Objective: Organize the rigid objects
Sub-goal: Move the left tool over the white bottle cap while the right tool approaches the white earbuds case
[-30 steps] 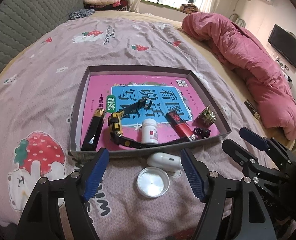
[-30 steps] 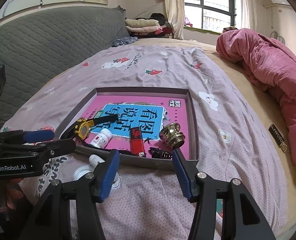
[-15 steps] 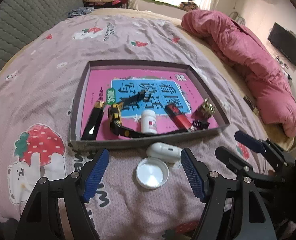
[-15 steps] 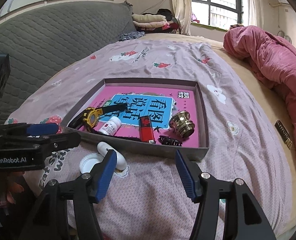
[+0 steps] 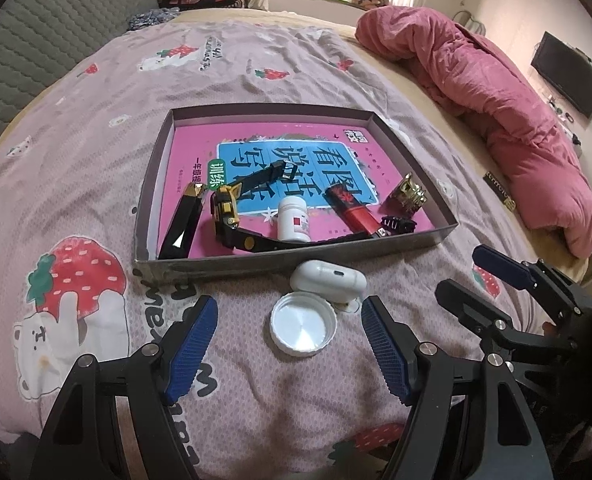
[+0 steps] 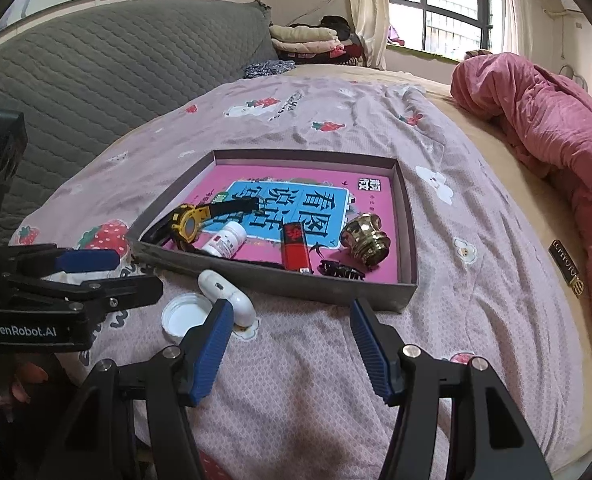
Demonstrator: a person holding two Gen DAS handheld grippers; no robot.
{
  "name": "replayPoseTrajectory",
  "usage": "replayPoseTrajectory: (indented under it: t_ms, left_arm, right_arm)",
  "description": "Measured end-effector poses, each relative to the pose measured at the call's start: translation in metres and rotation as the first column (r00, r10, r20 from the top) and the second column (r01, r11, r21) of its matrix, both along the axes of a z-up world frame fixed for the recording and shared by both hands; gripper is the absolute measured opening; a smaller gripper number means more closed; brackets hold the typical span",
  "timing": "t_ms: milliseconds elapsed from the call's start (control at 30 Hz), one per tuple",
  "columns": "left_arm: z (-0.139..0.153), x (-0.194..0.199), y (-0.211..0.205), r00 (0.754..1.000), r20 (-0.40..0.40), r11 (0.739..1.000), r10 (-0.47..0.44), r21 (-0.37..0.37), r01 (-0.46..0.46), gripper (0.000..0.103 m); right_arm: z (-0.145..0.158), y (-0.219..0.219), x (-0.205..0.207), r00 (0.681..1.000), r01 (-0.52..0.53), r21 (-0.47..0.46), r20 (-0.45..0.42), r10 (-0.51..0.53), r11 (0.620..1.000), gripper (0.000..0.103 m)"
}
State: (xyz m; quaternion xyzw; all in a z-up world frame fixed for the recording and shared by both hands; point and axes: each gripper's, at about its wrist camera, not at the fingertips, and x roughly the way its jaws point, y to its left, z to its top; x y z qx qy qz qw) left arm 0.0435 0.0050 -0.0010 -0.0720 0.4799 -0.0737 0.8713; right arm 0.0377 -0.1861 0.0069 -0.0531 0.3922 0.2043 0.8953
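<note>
Right hand-held gripper [image 6: 288, 344], lower centre, jaws just widened from a second ago; nothing between them. Left hand-held gripper [image 5: 288, 350] open, empty, round white plastic lid [image 5: 303, 329] on bedspread just ahead. White oval earbud case [image 5: 327, 282] beside it, touching grey cardboard tray [image 5: 296, 258] front wall. Likely next pickups: both still outside tray.

Both hand-held grippers tilt downward side by side, the left hand-held gripper [image 5: 288, 344] with its blue-padded jaws spread and empty, the right hand-held gripper [image 6: 290, 344] having just opened its jaws wider, nothing between them.
</note>
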Motion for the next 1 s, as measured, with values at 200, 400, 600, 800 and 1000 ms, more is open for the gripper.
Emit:
replayPoseTrajectory:
  t_ms: [200,400,600,800,1000]
  left_arm:
    - [-0.006,-0.005,0.003,1.000,-0.021,1.000,-0.003,0.001,0.003,0.076]
    - [-0.017,-0.008,-0.007,0.998,-0.057,0.999,-0.033,0.020,0.034,0.076]
    - [-0.035,-0.008,-0.016,0.993,-0.101,0.997,-0.060,0.035,0.064,0.076]
    - [-0.048,-0.002,-0.019,0.991,-0.124,0.998,-0.050,0.042,0.056,0.076]
    - [-0.058,0.012,-0.020,0.991,-0.128,0.999,-0.031,0.038,0.036,0.076]
  right_arm:
    - [-0.003,-0.004,-0.005,1.000,-0.007,-0.010,-0.008,0.007,1.000,0.060]
    - [-0.004,-0.008,-0.005,1.000,0.006,-0.007,-0.011,-0.006,1.000,0.060]
    - [-0.006,-0.008,-0.004,1.000,0.004,-0.008,-0.020,-0.005,1.000,0.060]
    - [-0.009,-0.006,-0.002,1.000,0.000,-0.010,-0.028,-0.001,1.000,0.060]
    - [-0.013,-0.001,-0.001,0.999,-0.012,-0.013,-0.034,0.011,1.000,0.060]
